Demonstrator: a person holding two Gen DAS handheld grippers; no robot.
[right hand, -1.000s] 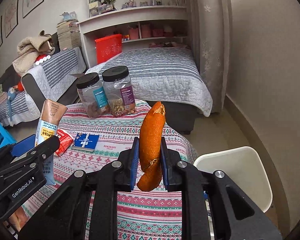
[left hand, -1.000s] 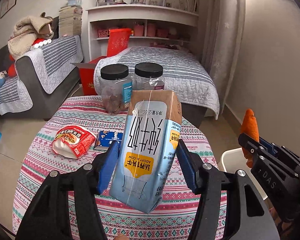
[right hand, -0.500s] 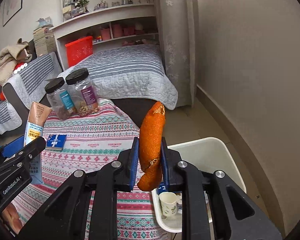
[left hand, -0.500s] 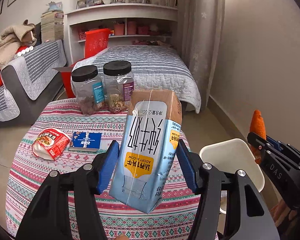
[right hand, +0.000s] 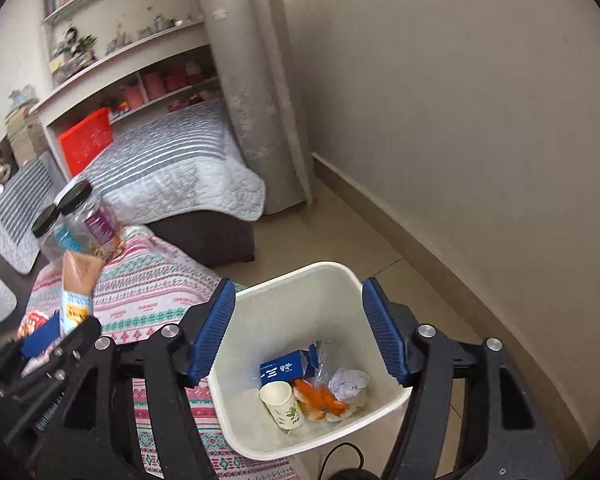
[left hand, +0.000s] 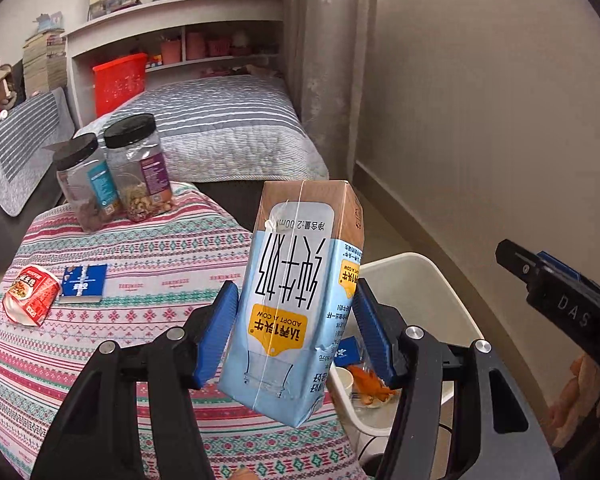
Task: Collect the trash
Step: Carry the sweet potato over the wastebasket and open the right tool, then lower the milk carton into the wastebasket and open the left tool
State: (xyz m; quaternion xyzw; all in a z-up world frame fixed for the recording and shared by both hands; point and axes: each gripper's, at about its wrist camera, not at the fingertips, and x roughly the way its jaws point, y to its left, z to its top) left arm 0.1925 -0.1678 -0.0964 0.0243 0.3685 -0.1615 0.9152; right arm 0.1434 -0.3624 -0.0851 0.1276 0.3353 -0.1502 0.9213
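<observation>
Right claw (right hand: 298, 330): now spread wide and empty above the white bin (right hand: 380, 404); the orange peel (right hand: 320, 398) it held half a second ago lies inside. Left claw (left hand: 296, 332): clamped on upside-down milk carton (left hand: 296, 300), beside the bin, next for disposal. Table (left hand: 160, 264): wrappers remain.

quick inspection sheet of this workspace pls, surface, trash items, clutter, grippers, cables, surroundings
surface: round table with striped patterned cloth.
job's things: blue-and-brown milk carton held upside down; white plastic bin holding a paper cup, orange peel and a small blue box; red noodle cup on its side.
clutter: two black-lidded jars, blue packet.
grippers: left gripper clamps the carton; right gripper open above the bin.
cables: black cable by the bin.
surroundings: striped bed, shelving, wall.
</observation>
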